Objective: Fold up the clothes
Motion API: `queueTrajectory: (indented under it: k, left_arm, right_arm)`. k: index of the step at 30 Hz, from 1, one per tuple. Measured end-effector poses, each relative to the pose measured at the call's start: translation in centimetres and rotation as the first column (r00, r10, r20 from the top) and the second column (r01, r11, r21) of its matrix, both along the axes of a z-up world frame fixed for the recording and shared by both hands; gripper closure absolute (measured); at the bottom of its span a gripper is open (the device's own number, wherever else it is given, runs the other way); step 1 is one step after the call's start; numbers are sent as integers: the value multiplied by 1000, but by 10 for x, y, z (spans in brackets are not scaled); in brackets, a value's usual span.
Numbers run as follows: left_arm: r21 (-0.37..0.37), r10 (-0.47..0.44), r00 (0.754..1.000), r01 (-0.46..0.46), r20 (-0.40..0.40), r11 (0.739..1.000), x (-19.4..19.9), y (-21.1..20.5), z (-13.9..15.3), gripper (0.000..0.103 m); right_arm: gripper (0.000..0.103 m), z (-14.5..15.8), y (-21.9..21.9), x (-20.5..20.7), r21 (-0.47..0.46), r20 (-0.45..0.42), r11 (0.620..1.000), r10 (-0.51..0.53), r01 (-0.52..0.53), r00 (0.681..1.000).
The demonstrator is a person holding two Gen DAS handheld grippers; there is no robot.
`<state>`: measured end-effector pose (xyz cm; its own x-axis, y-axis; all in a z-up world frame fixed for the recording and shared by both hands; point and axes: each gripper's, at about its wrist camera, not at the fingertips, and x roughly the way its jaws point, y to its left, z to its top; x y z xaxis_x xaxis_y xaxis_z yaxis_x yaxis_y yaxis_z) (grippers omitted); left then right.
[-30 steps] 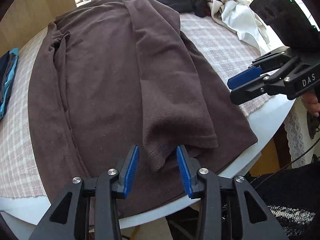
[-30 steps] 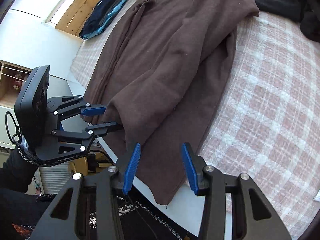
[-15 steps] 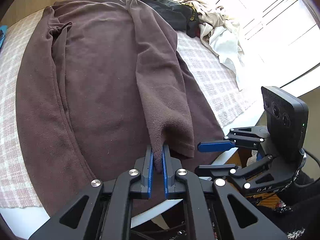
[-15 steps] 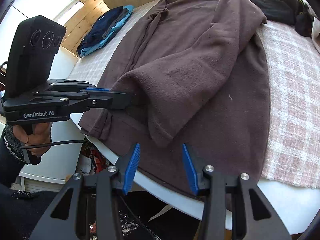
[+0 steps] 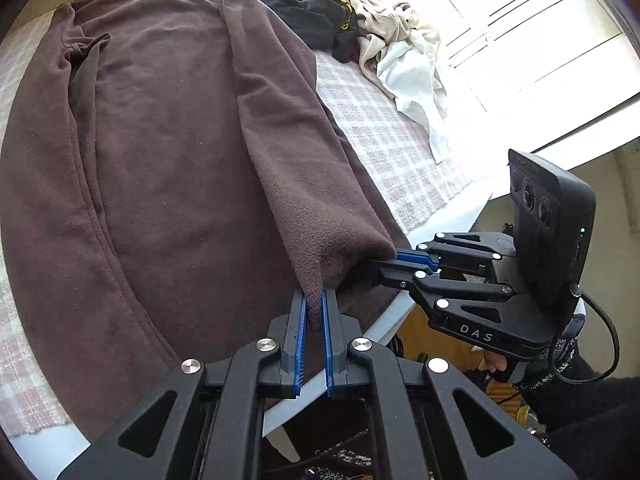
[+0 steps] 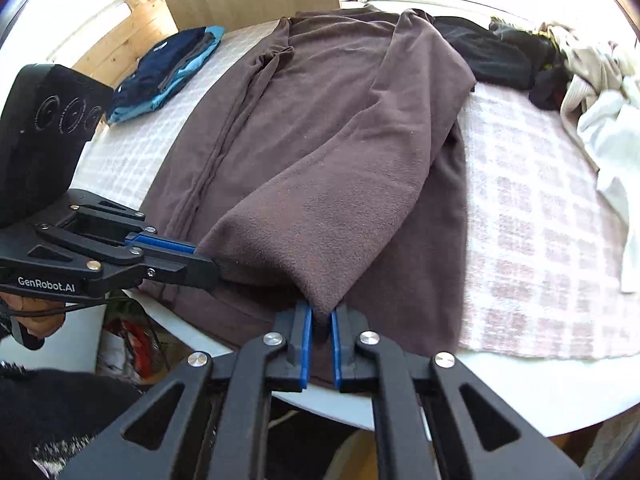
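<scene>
Across a checked tablecloth, a brown fleece is spread; its folded flap's near corners are pinched by the closed left gripper and right gripper, likely for lifting.

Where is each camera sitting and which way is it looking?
Left wrist: on the left gripper, looking down its fingers at the brown fleece; the right gripper shows.
Right wrist: on the right gripper, facing the same fleece; a hand shows.
Shared: fleece, checked cloth, both grippers.
</scene>
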<state>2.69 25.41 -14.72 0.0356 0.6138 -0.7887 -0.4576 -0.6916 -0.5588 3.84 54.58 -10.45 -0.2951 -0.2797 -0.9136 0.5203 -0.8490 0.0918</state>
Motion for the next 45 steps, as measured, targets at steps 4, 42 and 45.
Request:
queueTrajectory:
  k: [4, 42, 45]
  left_arm:
    - [-52, -157, 988, 157, -6, 986, 24, 28, -12, 95]
    - [-330, -116, 968, 37, -223, 943, -396, 94, -13, 98]
    - [-269, -69, 978, 14, -196, 963, -398, 62, -9, 99]
  right_arm:
    - [95, 5, 2, 5, 229, -38, 970, 90, -79, 995]
    - [60, -24, 97, -246, -170, 83, 978, -105, 118, 991]
    - [60, -25, 89, -252, -190, 70, 978, -69, 81, 995]
